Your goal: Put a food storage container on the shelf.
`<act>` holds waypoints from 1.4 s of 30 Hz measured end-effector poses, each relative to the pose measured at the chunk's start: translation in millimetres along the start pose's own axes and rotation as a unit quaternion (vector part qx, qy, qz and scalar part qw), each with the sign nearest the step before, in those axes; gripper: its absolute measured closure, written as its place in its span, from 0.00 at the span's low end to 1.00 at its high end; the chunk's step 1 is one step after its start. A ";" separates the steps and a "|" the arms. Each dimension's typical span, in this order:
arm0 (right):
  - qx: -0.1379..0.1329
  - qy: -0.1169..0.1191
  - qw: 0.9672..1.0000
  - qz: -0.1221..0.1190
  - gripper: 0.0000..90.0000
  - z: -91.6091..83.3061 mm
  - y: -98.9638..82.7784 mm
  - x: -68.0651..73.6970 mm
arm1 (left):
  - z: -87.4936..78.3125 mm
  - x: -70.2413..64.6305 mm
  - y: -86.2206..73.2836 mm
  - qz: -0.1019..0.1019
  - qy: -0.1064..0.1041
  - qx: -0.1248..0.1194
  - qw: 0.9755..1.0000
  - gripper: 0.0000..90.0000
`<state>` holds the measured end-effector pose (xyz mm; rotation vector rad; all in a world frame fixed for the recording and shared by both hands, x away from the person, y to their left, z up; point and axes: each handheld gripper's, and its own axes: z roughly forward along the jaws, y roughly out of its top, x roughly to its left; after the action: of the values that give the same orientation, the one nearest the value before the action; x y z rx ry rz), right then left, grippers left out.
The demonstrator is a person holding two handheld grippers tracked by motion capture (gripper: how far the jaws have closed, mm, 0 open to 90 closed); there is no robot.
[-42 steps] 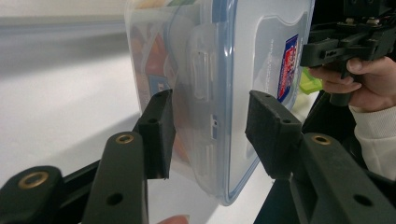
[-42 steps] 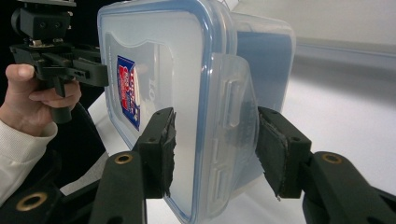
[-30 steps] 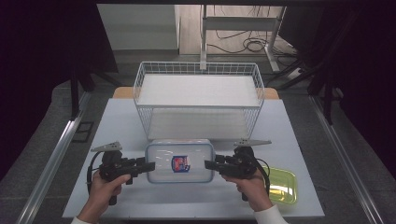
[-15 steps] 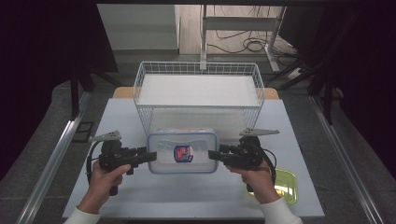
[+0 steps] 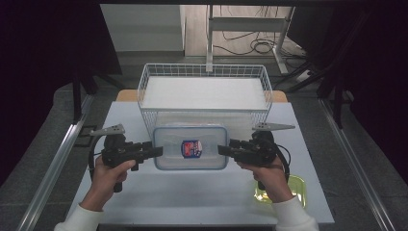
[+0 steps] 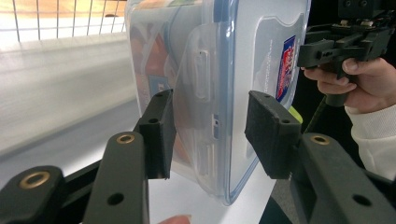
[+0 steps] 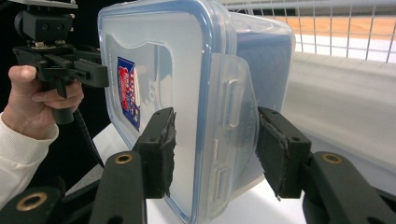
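- A person at a table (image 5: 202, 192) holds a clear plastic box (image 5: 191, 147) between two grippers, one at each short end, lid up and level, just in front of a white wire basket (image 5: 204, 94).
- The left gripper (image 5: 156, 150) has its jaws about half open and clamped on the box's left end; in the left gripper view its pads (image 6: 161, 133) straddle the latch flap, one on the lid side, one under the base.
- The right gripper (image 5: 223, 150) grips the opposite end the same way, jaws about half open, pads (image 7: 161, 151) pressing lid and base on either side of the latch.
- The box looks stiff and light: thin see-through walls, a blue-rimmed snap lid with a red and blue label (image 5: 191, 148). Something coloured shows dimly inside, so its weight may be uneven.
- Smooth plastic is likely slippery; a pinch across lid and base at both ends looks the safest hold, with both hands kept level so the box does not tip or slide out.
- The latch flaps could spring open if a pad drags on them.
- A yellow-green dish (image 5: 293, 187) sits near the right hand (image 5: 269, 175), well clear of the box.
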<state>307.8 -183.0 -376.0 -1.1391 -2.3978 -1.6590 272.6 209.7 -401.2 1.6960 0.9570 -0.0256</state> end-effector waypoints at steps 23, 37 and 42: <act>-0.012 -0.002 1.000 -0.011 0.55 -8.6 28.6 -0.6 | -1.0 -4.1 30.0 0.014 0.002 -0.006 1.000 0.59; -0.019 -0.003 1.000 -0.012 0.55 -11.6 47.4 -3.8 | -1.0 -5.9 52.7 0.025 0.010 -0.005 1.000 0.59; -0.025 -0.005 1.000 -0.013 0.55 -14.2 55.9 -4.5 | 0.5 -5.3 63.7 0.030 0.009 -0.006 0.999 0.59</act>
<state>337.3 -187.4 -326.4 -1.1314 -2.4006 -1.7355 307.4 203.8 -347.8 1.7158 0.9170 0.0346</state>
